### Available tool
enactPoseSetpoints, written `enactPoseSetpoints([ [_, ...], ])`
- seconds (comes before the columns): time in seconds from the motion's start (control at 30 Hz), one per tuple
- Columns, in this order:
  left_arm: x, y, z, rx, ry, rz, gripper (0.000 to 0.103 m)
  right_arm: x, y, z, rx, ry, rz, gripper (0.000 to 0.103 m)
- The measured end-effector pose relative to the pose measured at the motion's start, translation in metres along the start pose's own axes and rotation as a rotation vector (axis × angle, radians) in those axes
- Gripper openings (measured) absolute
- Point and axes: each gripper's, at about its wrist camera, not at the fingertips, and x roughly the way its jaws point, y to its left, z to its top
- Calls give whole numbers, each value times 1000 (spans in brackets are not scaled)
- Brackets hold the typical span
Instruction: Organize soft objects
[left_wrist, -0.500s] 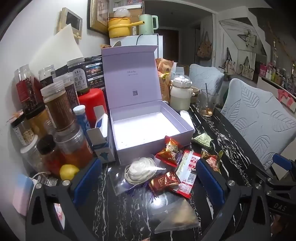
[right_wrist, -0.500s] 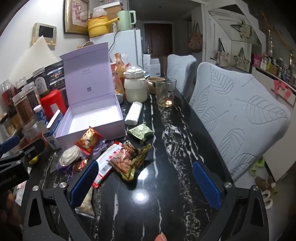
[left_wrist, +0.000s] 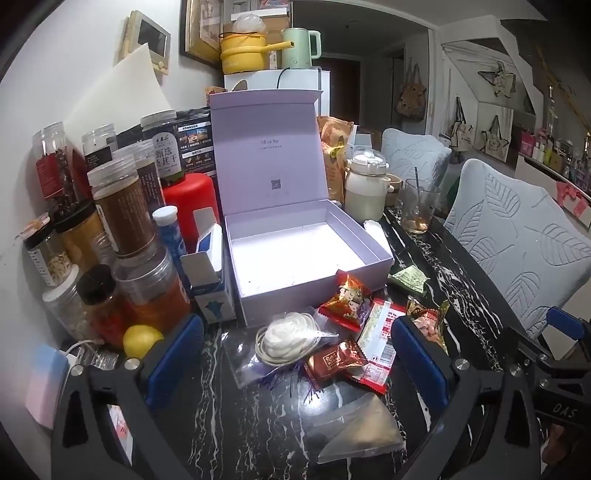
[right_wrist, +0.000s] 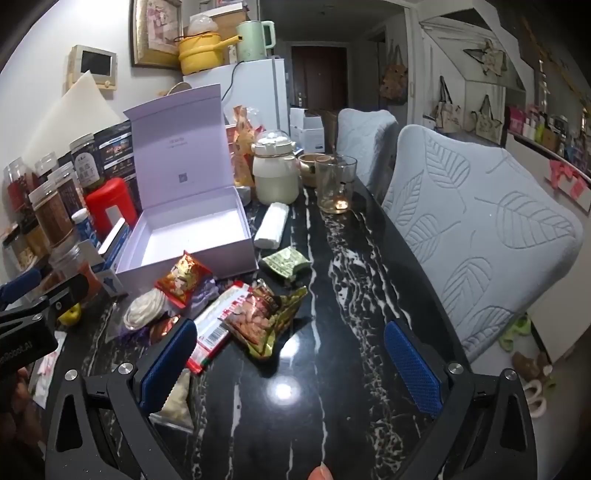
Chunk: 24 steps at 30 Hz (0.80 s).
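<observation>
Snack packets (left_wrist: 354, 339) lie heaped on the black bench (left_wrist: 258, 424) before the open lilac box (left_wrist: 295, 254), at twelve o'clock of the wide, empty left claw (left_wrist: 295, 354); they sit at ten o'clock of the right claw (right_wrist: 291, 354), likewise wide and empty.

"DAS" on right tool (left_wrist: 565, 410)

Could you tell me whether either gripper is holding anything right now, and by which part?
Nothing is held. The left gripper and right gripper both hang wide open above the table, nothing pressed between their pads.
</observation>
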Motion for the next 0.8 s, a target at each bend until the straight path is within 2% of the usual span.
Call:
enactPoseSetpoints([
  [0.8, -4, 10, -3, -20, 16, -5, 103, -11, 5, 4, -21, -30, 36, 103],
])
